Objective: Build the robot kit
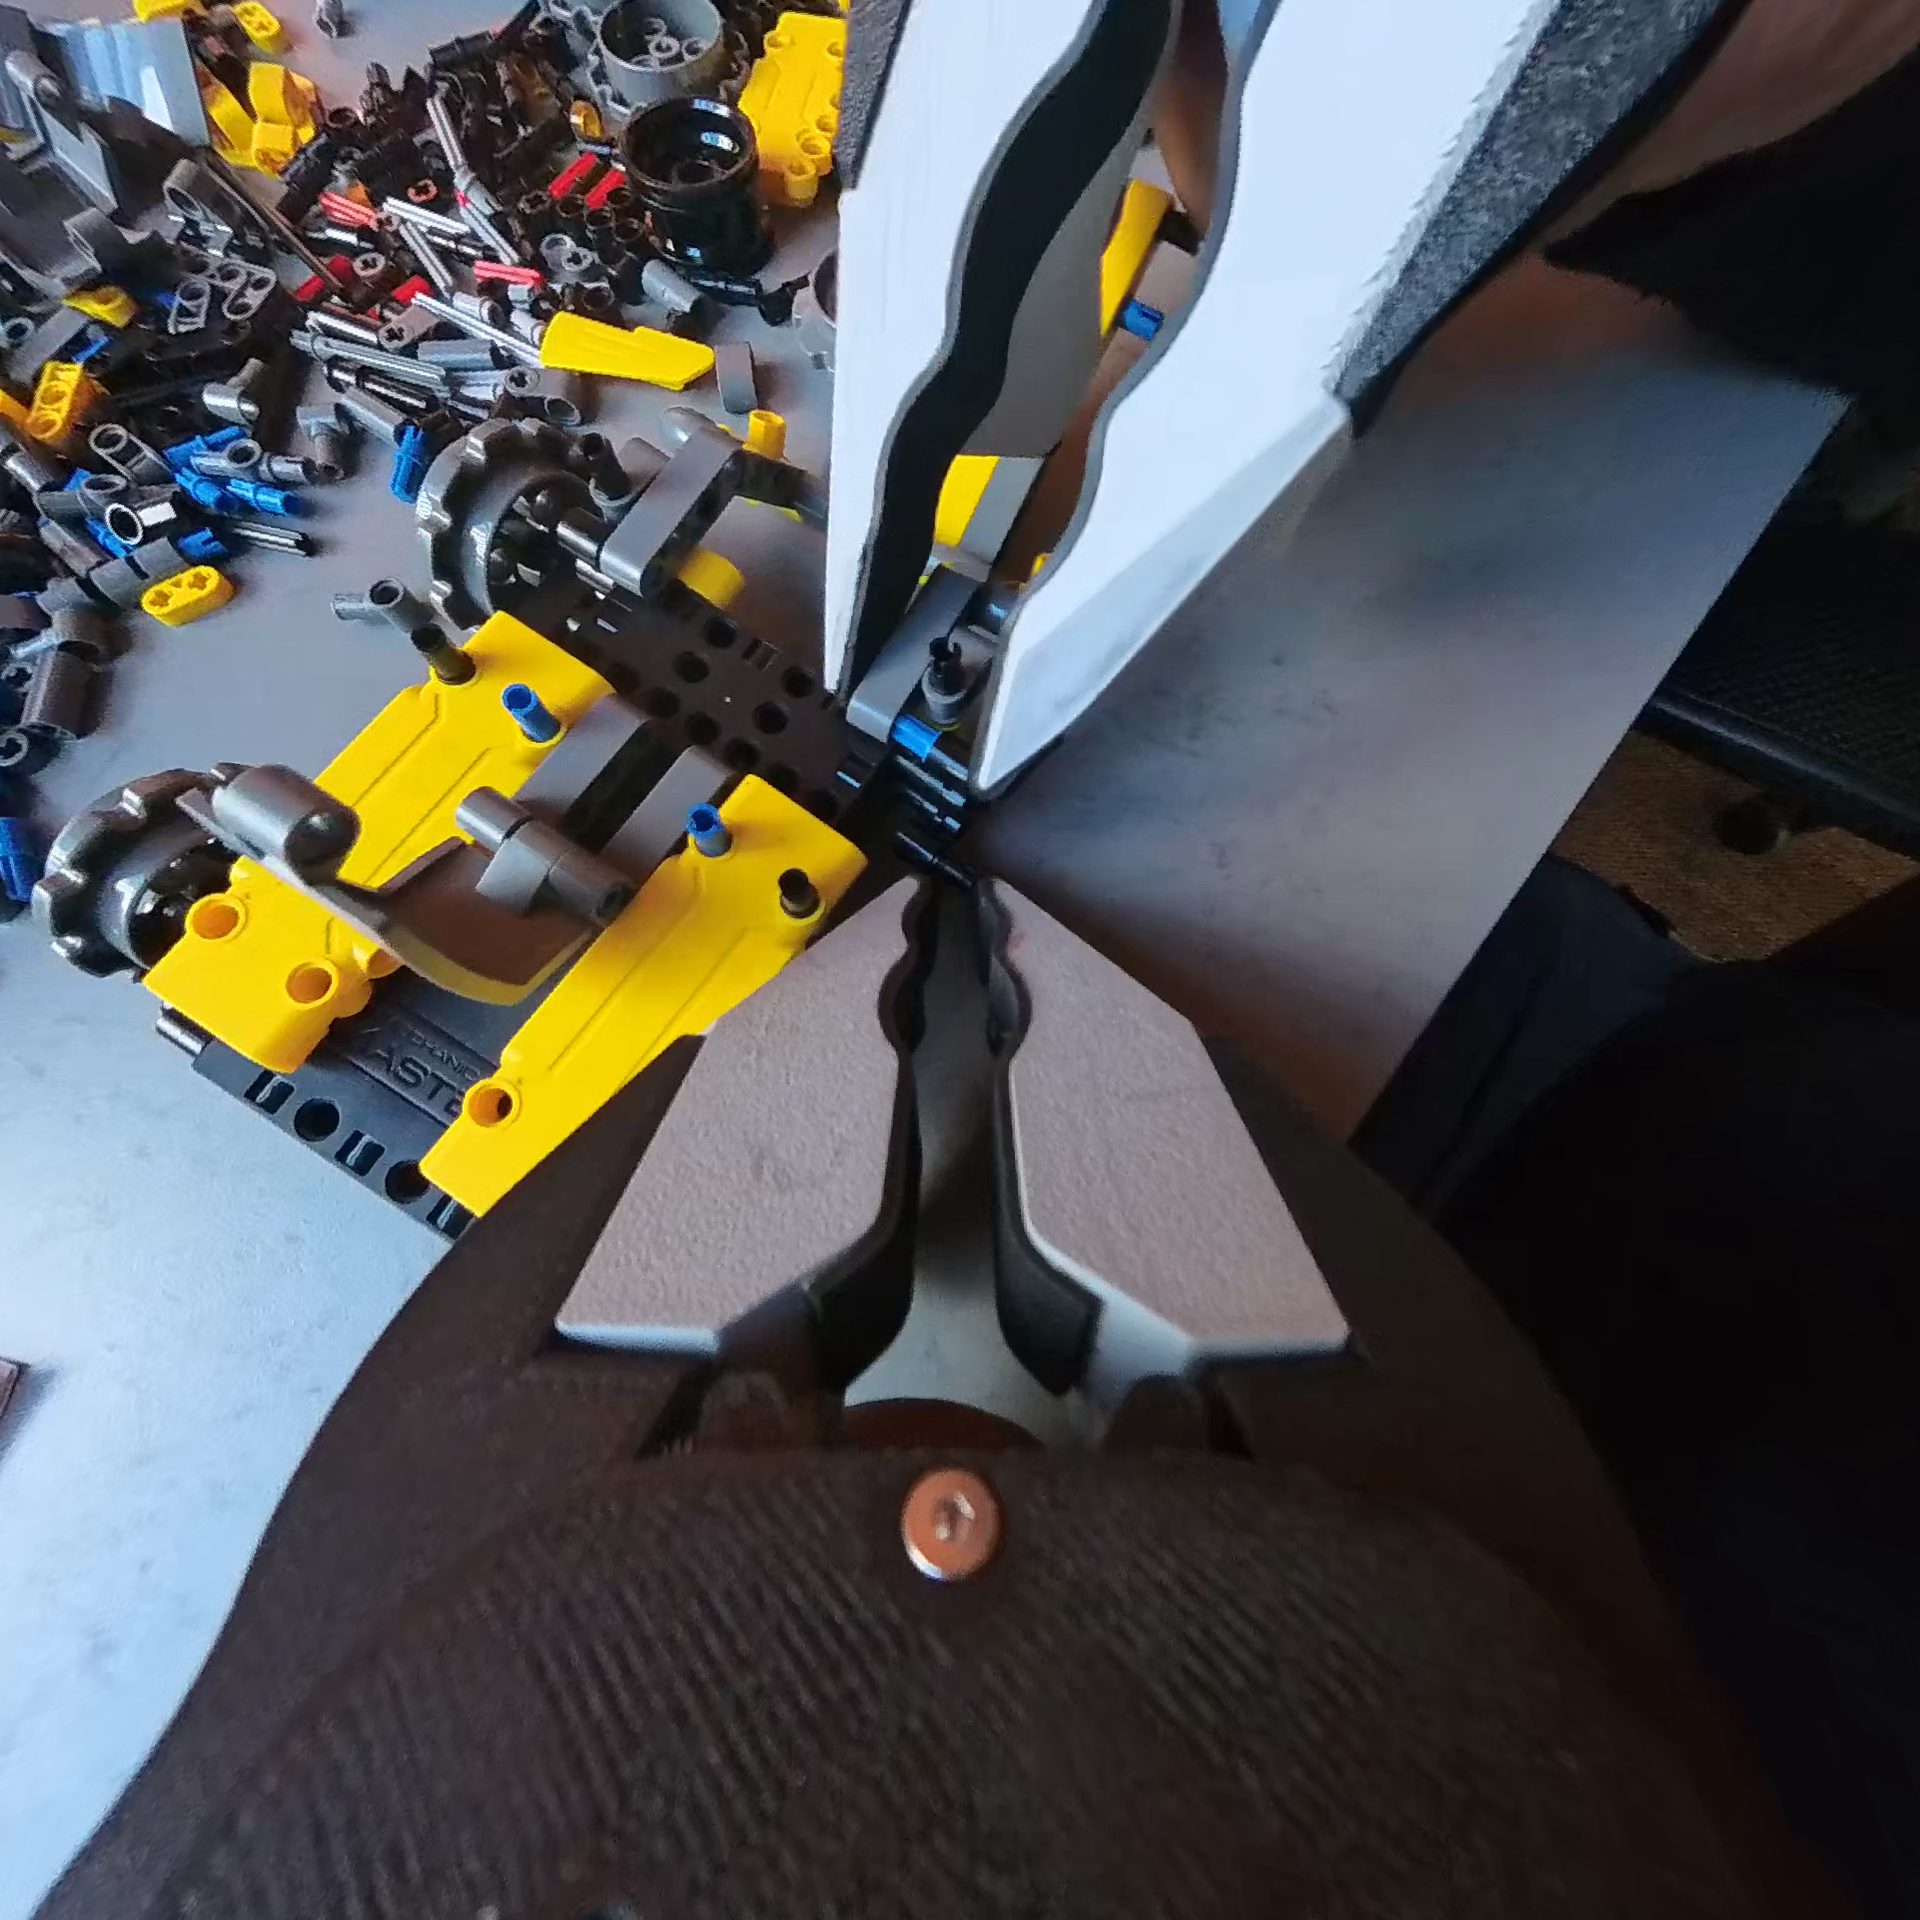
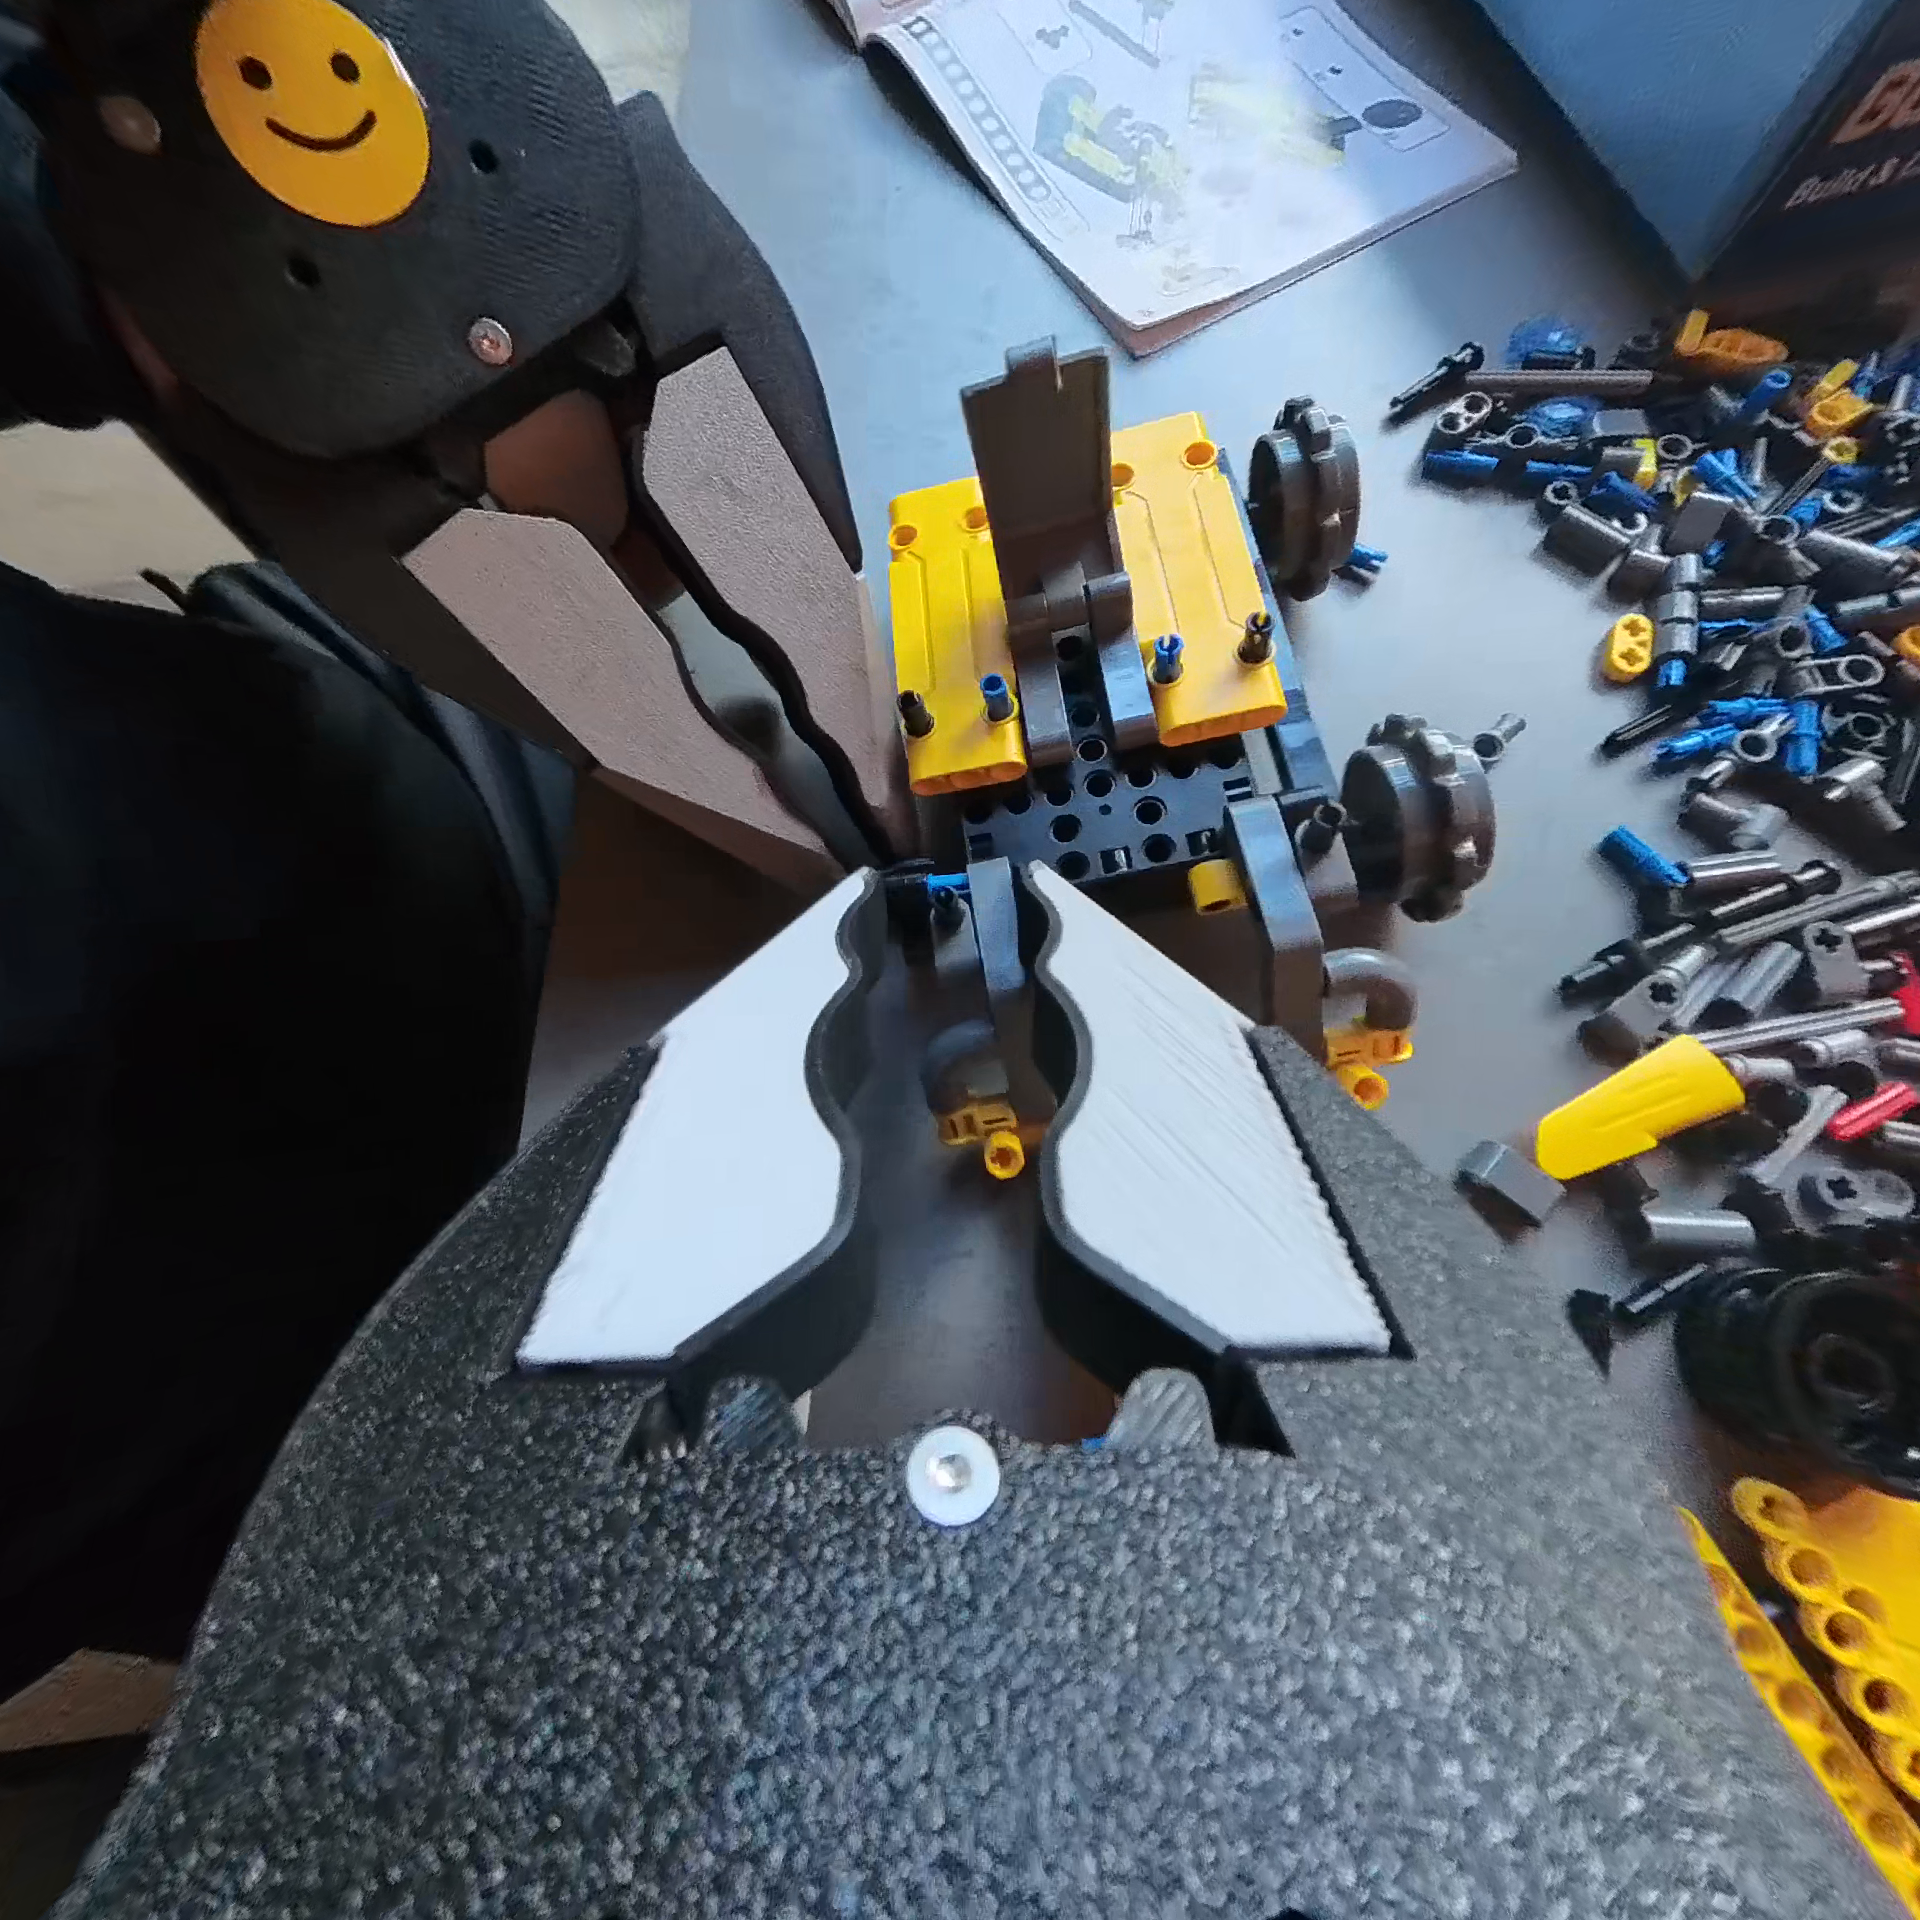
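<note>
A part-built brick vehicle with yellow panels [image 1: 416, 748] [image 2: 945, 623], a black holed plate and dark cog wheels [image 1: 488, 520] lies on the grey table. My left gripper [image 1: 951, 888], with brown-grey fingers, is shut on a black part at the model's near corner [image 1: 925, 821]. It also shows in the right wrist view [image 2: 883, 847], coming in from the upper left. My right gripper [image 2: 951, 883], with white fingers, is closed around a grey beam [image 2: 995, 935] on the same corner. It enters the left wrist view from above [image 1: 920, 727].
A pile of loose black, grey, blue and yellow parts [image 1: 312, 312] [image 2: 1714, 675] lies beside the model. An open instruction booklet [image 2: 1195, 156] and a blue box [image 2: 1714, 125] lie beyond. A black tyre [image 2: 1808, 1361] and a yellow holed piece [image 2: 1818, 1621] are at the right. The table edge [image 1: 1507, 883] is close by. Both grippers' tips are close together, under 4 cm apart.
</note>
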Demonstrator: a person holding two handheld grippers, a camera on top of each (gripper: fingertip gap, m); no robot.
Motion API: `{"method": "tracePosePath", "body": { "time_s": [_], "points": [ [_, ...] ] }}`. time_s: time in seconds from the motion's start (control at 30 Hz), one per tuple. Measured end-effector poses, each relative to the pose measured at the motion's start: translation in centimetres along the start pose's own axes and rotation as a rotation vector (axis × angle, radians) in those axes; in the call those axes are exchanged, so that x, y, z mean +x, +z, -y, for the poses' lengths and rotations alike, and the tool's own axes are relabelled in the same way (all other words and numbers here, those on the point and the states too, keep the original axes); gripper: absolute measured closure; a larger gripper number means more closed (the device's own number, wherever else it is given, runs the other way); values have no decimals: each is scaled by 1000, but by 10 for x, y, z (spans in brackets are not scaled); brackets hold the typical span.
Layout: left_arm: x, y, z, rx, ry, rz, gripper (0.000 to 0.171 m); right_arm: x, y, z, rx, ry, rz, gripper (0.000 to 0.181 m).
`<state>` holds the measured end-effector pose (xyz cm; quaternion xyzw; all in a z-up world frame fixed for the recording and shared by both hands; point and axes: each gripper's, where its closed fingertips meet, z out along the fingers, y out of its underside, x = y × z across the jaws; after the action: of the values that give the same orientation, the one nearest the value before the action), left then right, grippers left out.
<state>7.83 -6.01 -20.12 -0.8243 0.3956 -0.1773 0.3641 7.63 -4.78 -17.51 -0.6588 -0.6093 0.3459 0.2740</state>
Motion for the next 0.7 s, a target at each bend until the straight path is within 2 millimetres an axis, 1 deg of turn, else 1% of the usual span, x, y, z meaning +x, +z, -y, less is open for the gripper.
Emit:
{"method": "tracePosePath", "body": {
  "time_s": [0.2,0.3,0.4,0.5,0.6,0.63,0.7],
  "points": [
    [2,0,0,-1,-16,-37,171,1,-3,-1,-7,40,54,157],
    [2,-4,-3,-1,2,-46,167,0,-4,0,-2,64,76,157],
    [-3,-13,-10,0,45,-3,157,1,-5,-1,-7,61,80,157],
    [-12,-28,-21,16,61,49,152,1,-6,-2,-13,70,91,157],
    [-23,-55,-22,120,19,75,149,-1,-7,-3,-15,102,104,157],
    [-29,-65,-22,151,4,84,143,-2,-7,-3,-18,108,103,157],
    [-47,-82,-25,188,12,137,121,-3,-7,-3,-29,113,97,157]
  ]
}}
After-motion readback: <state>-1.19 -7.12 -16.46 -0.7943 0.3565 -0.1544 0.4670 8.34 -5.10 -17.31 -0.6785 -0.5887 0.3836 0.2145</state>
